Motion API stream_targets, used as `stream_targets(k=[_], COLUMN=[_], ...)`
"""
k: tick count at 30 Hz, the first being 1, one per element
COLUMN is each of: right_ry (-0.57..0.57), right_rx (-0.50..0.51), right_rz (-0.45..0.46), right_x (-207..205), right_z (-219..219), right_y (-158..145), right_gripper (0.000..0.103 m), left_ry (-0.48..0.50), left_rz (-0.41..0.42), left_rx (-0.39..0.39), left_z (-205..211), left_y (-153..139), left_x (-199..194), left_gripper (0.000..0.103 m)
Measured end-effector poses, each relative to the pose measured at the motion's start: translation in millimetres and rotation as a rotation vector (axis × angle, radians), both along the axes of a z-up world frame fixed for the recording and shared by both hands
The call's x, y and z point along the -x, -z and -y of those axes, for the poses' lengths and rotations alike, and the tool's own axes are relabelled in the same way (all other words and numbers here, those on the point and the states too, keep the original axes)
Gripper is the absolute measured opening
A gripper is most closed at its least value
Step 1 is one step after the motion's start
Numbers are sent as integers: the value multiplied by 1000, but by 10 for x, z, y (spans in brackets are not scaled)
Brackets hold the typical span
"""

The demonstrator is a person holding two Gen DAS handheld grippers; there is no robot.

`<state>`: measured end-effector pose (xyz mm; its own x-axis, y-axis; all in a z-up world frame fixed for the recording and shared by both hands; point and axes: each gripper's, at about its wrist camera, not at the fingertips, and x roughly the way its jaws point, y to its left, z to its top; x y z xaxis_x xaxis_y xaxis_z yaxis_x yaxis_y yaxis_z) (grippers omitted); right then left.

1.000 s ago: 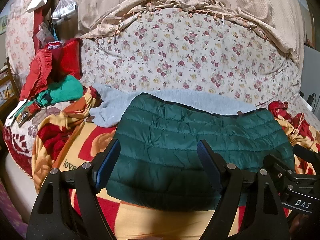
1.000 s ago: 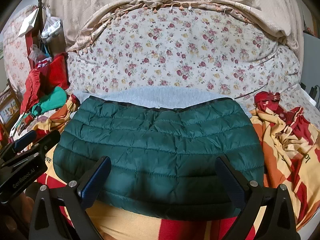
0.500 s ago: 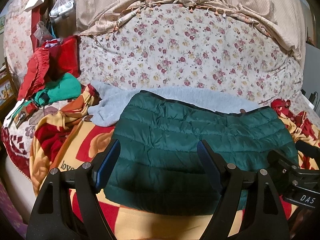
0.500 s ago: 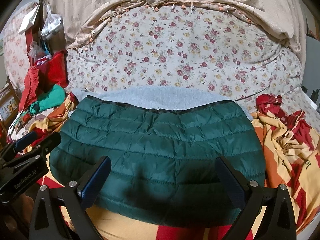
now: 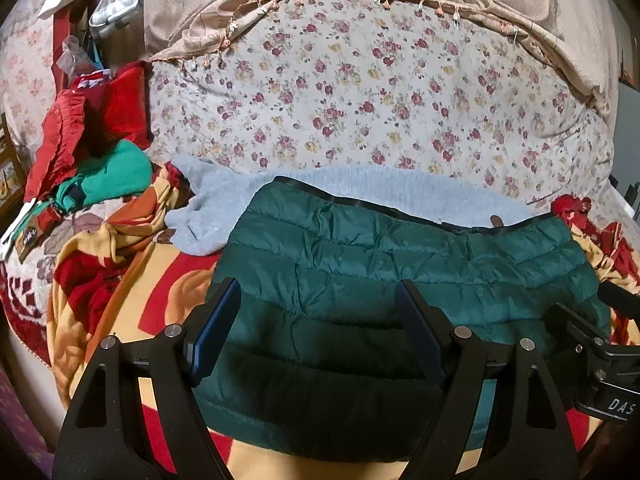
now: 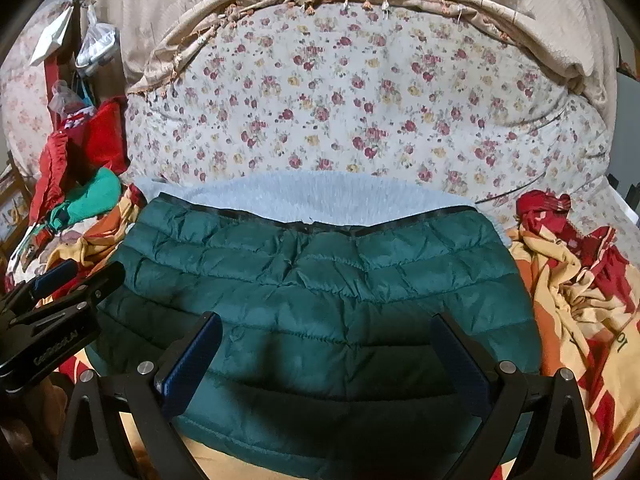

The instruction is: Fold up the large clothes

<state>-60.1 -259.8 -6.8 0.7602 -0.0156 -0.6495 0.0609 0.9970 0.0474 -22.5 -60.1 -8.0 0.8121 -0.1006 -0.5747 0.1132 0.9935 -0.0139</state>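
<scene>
Puffy green jacket (image 6: 320, 300) looks light and slippery; pinch its 6 o'clock hem. Your left gripper (image 5: 316, 328) and right gripper (image 6: 326, 356) hover spread, empty.

Quilted green jacket (image 6: 320, 300) in smooth, faintly shiny puffer cloth, edged with matt black binding. Fuzzy pale-grey fleece (image 6: 304, 194) behind it. Soft printed blanket (image 5: 168, 280) in red and yellow beneath. Matt floral cotton cover (image 6: 360, 100) at the back. Matt black plastic left claw (image 5: 316, 328) with blue textured pads (image 5: 216, 328) and bright metal screws.
</scene>
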Motion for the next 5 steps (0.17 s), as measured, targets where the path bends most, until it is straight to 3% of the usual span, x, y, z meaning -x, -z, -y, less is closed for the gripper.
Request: stream_targets(k=[5], right_ry=[-8], right_rx=[-29], right_rz=[-15], right_x=[-74], right_z=[91], right_y=[68], right_gripper=[103], left_ry=[7], left_rz=[-22], left_rx=[6], left_z=[-22], left_y=[55], left_x=[-102], left_gripper=[80])
